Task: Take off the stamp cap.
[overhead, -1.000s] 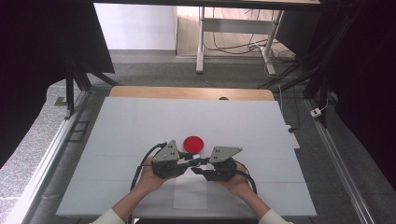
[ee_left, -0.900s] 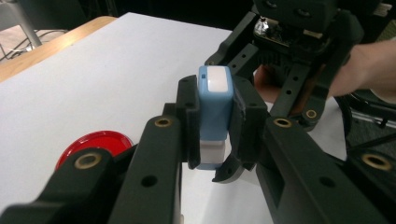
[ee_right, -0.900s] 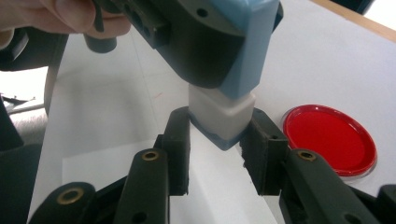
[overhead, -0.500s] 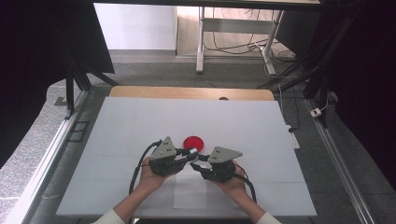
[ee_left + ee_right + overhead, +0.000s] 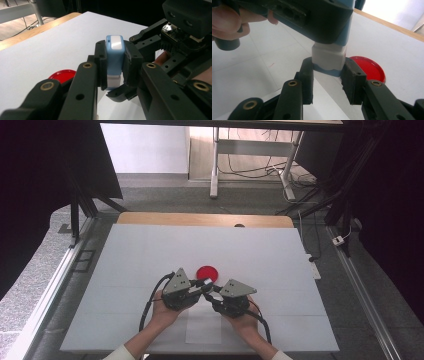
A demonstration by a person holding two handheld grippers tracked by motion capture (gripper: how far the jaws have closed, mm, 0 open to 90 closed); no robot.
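Both tongs, left (image 5: pixel 204 285) and right (image 5: pixel 210 296), hold our blue-and-white block (image 5: pixel 114 60), not pulled apart yet.

No readable text or labels anywhere, at least at this blurry resolution.

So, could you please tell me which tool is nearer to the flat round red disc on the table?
Left. The left tool sits right beside the flat round red disc, its tip at the rim; the right tool sits slightly farther back toward the person.
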